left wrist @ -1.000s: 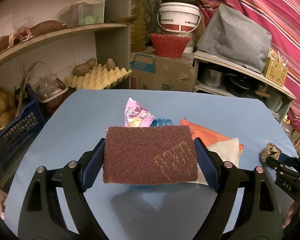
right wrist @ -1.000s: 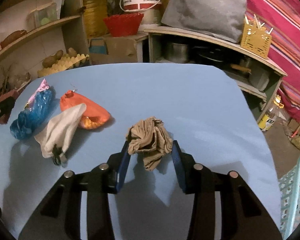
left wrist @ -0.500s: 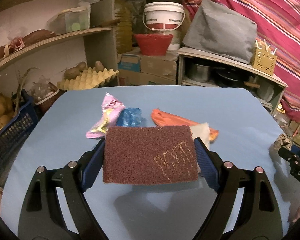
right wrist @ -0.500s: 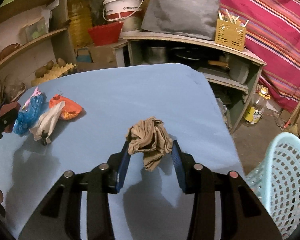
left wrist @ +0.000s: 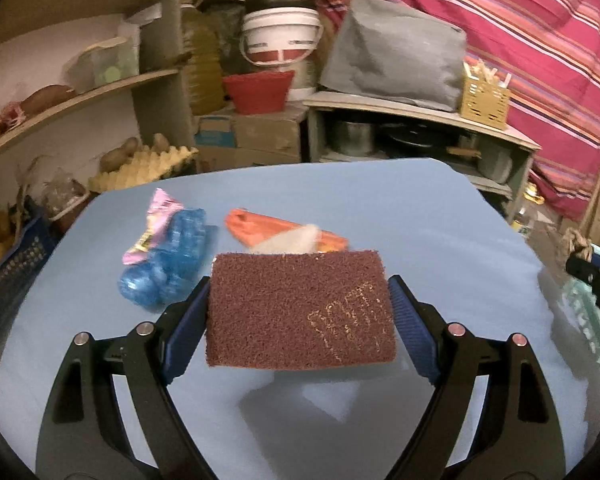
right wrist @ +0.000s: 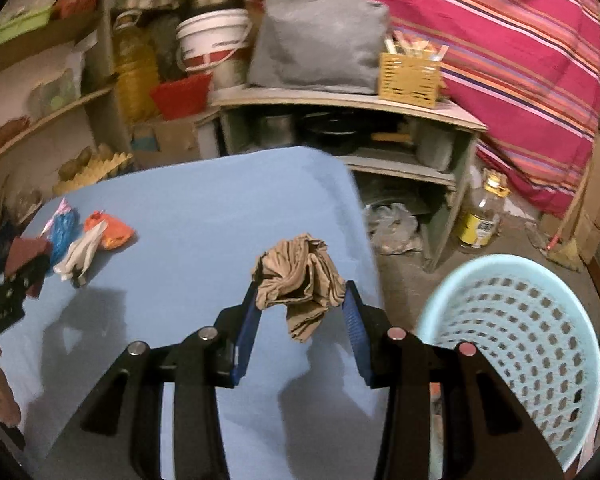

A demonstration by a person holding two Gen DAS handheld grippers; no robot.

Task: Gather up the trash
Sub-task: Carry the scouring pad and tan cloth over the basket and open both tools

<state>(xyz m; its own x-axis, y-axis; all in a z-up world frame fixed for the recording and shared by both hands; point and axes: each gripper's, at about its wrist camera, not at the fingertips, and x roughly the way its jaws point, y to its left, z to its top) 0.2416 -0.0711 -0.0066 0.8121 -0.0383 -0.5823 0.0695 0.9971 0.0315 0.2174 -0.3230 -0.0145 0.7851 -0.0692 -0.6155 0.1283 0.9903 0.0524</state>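
Two claws, both loaded. Left claw (left wrist: 298, 312) clamps a maroon scouring pad (left wrist: 300, 310) flat between its blue pads, held above the blue counter (left wrist: 420, 216). Right claw (right wrist: 300, 310) pinches a crumpled tan rag (right wrist: 298, 276) over the counter's right edge. Light-blue perforated basket (right wrist: 516, 344) stands on the floor just right of that claw. Left on the counter, grouped: pink wrapper (left wrist: 156, 216), blue plastic bag (left wrist: 168, 256), orange packet (left wrist: 268, 226), white cloth piece (left wrist: 292, 238) lying across the orange one. Cluttered shelves behind.
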